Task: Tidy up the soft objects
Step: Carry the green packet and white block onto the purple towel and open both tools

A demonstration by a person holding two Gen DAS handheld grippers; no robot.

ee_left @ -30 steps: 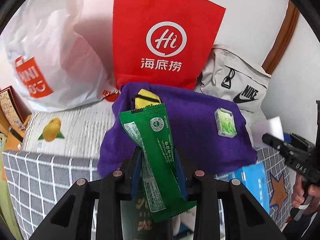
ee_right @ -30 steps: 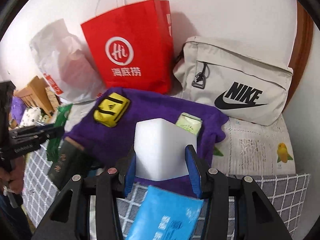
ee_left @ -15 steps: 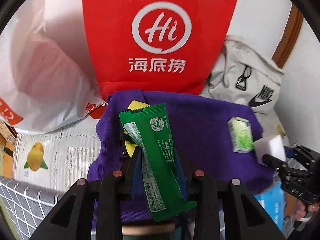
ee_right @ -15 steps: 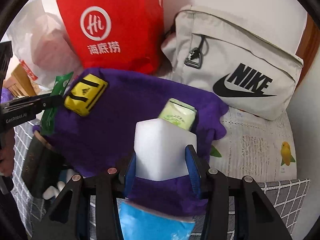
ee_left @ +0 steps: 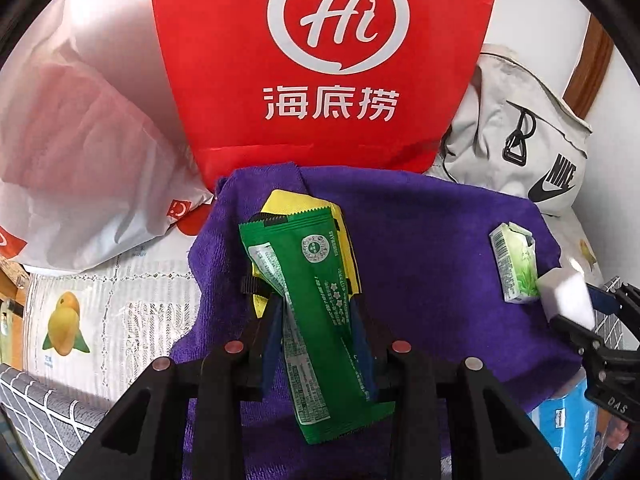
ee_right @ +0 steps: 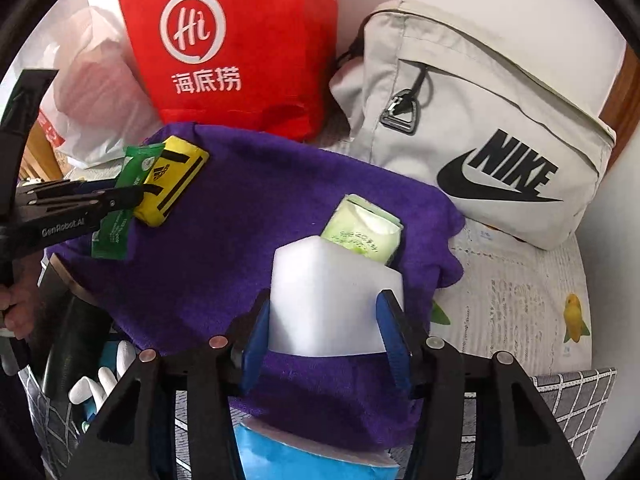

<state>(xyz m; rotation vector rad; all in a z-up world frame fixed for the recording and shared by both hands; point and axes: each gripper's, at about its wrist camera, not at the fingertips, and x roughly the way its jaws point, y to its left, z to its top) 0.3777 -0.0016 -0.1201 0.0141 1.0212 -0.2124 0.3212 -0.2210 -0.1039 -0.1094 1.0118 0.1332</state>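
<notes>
A purple towel [ee_left: 420, 248] [ee_right: 260, 220] lies spread on the surface. My left gripper [ee_left: 316, 312] is shut on a green snack packet [ee_left: 316, 304], held over a yellow pouch [ee_left: 308, 204] on the towel's left part. In the right wrist view the packet [ee_right: 120, 208] and the yellow pouch [ee_right: 172, 180] show at the left. My right gripper [ee_right: 324, 316] is shut on a white sponge block [ee_right: 328, 300], held over the towel just before a green tissue pack [ee_right: 360, 232]. The sponge [ee_left: 568, 292] and the tissue pack [ee_left: 514, 264] also show in the left wrist view.
A red paper bag [ee_left: 320, 60], a white plastic bag [ee_left: 80, 152] and a grey Nike bag [ee_right: 480, 128] stand behind the towel by the wall. A blue packet [ee_right: 312, 456] lies under the towel's near edge. A fruit-print cloth [ee_right: 520, 300] covers the surface.
Both grippers have moved forward over the purple towel with their loads. The green packet now hangs over the yellow pouch and the sponge sits close to the tissue pack.
</notes>
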